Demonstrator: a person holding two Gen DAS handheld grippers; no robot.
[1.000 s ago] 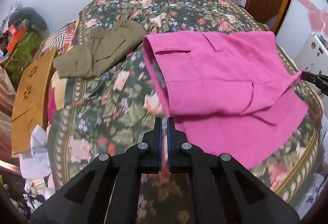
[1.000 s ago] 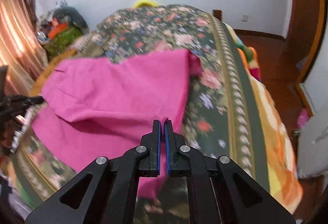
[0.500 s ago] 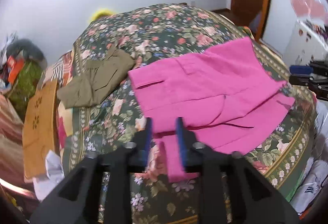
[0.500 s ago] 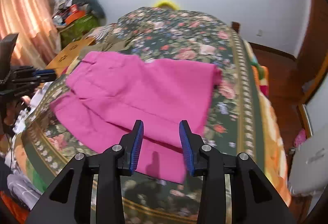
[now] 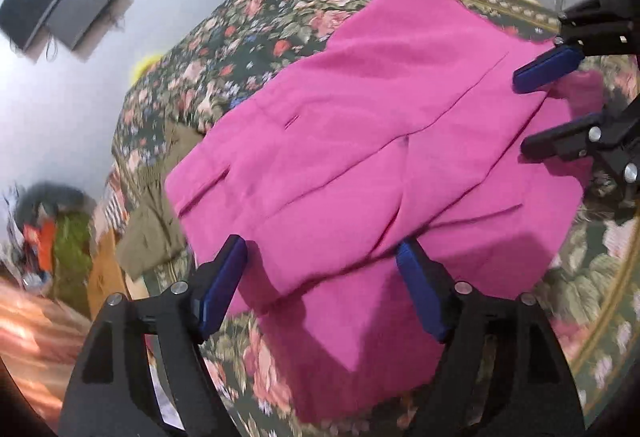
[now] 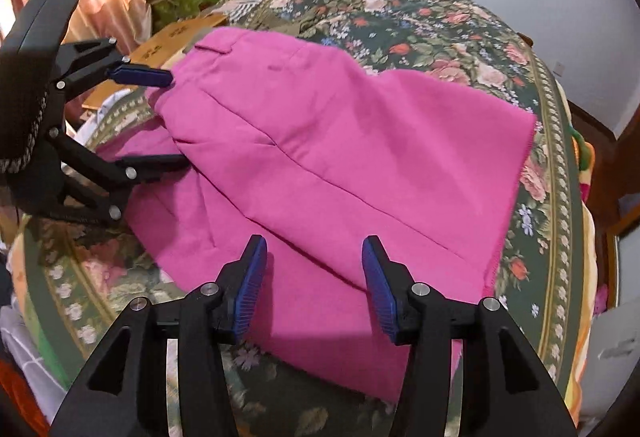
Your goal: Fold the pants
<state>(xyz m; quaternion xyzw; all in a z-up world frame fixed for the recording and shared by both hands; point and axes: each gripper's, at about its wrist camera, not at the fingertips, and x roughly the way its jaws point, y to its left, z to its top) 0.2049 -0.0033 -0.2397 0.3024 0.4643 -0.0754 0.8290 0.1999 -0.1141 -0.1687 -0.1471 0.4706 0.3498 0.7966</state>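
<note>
Left wrist view: left tongs (image 5: 320, 285) and right tongs (image 6: 314, 287), both just spread and released (nothing between them), hang over the near edge of the pink pants (image 6: 340, 157), lying folded on the floral bed (image 6: 552, 197), long axis running left-right.

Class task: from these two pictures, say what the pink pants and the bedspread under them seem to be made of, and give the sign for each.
Pink pants: probably a woven, matte cloth such as linen or cotton; it creases softly and shows no shine. Bedspread: a printed floral textile, flat and matte, likely cotton or a blend; the weave cannot be made out.
</note>
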